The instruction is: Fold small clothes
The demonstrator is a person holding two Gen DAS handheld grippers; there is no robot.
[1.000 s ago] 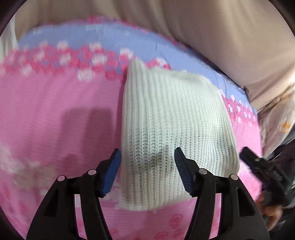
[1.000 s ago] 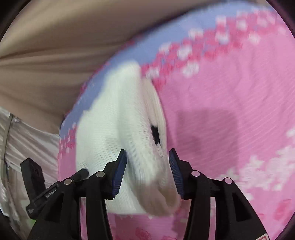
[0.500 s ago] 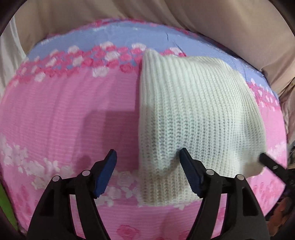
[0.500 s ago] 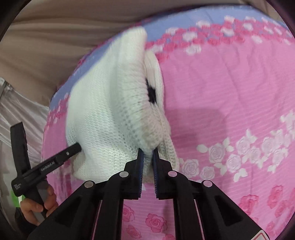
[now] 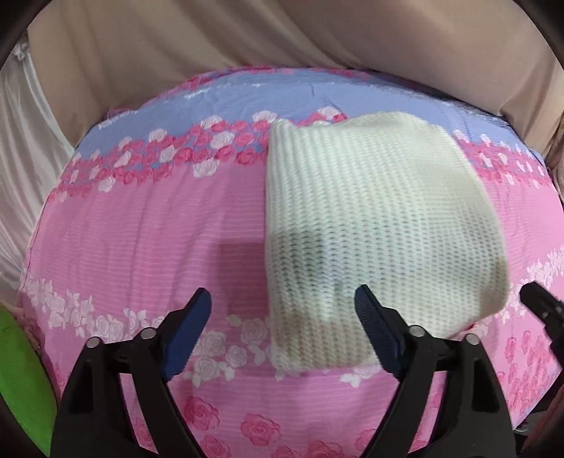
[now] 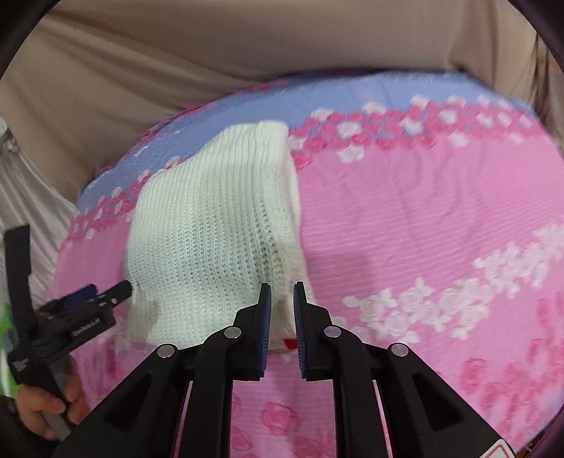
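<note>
A folded cream knit garment (image 5: 373, 225) lies on the pink rose-print bed cover (image 5: 141, 229). My left gripper (image 5: 282, 317) is open and empty, hovering over the garment's near left corner. In the right wrist view the garment (image 6: 211, 229) lies left of centre. My right gripper (image 6: 282, 310) stands at its near right corner, with the jaws a narrow gap apart and cream knit in the gap; whether they pinch it is unclear. The left gripper (image 6: 105, 296) shows at the garment's left edge, held by a hand.
The cover (image 6: 423, 229) has a blue band (image 5: 264, 98) at the far edge. Beige curtain (image 5: 282, 31) hangs behind the bed. A green object (image 5: 21, 370) sits at the lower left. The right gripper's tip (image 5: 543, 306) shows at the right.
Both grippers have pulled back and up from the garment. The right gripper closed from wide open to a narrow gap, and the raised fold now lies flatter on the bed.
</note>
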